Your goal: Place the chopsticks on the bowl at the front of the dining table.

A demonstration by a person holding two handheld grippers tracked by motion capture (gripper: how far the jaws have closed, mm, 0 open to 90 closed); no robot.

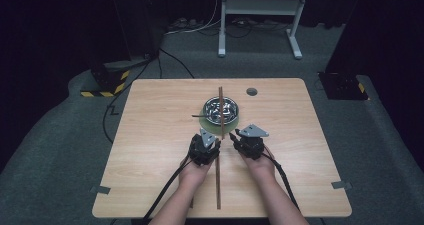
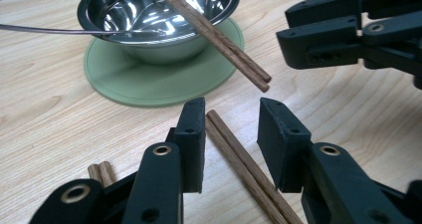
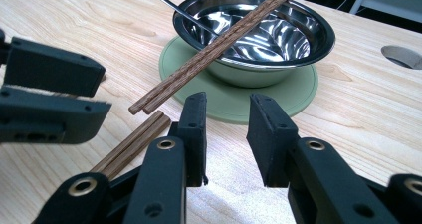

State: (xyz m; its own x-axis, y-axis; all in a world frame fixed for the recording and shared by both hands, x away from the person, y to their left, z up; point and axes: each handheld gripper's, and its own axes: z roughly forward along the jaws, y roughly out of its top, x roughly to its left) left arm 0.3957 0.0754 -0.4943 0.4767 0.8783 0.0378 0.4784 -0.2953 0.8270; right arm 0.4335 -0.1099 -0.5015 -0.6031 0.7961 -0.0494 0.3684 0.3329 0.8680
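A steel bowl stands on a round green mat at the table's middle. One pair of wooden chopsticks rests across the bowl's rim, its near end over the mat. A second pair lies flat on the table, pointing toward the bowl. My left gripper is open and straddles the far end of that flat pair, which lies close to one jaw without being pinched. My right gripper is open with nothing between its jaws; the flat pair lies just to its left.
A thin spoon handle sticks out of the bowl to the left. A round hole marks the table's far right part. A white metal frame stands on the floor beyond, and black boxes with striped tape sit at the left.
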